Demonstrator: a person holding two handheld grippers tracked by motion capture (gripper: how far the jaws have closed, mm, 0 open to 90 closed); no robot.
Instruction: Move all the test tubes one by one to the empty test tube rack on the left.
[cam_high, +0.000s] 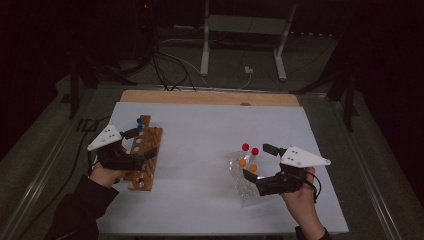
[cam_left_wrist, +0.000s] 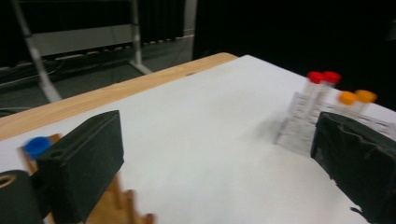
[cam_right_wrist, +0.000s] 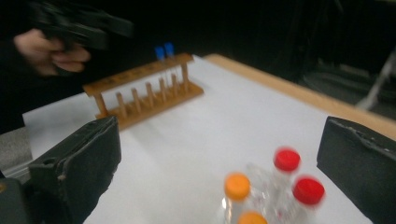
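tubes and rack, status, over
Both tools open, empty. Left tool over rack; right tool around capped tubes. Nothing in the way.

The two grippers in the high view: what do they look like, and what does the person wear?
Both the left gripper and the right gripper have black bodies with two blocky black jaws, and each carries a white three-cornered plate on top with small dark holes. A black cable trails from the right one. The left arm wears a dark sleeve.

The room is dark, with black walls. Behind the counter (cam_high: 210, 97) (wooden, under a white sheet) stands a white metal frame (cam_high: 245, 30), and cables (cam_high: 170, 65) lie on the grey floor (cam_high: 300, 75).
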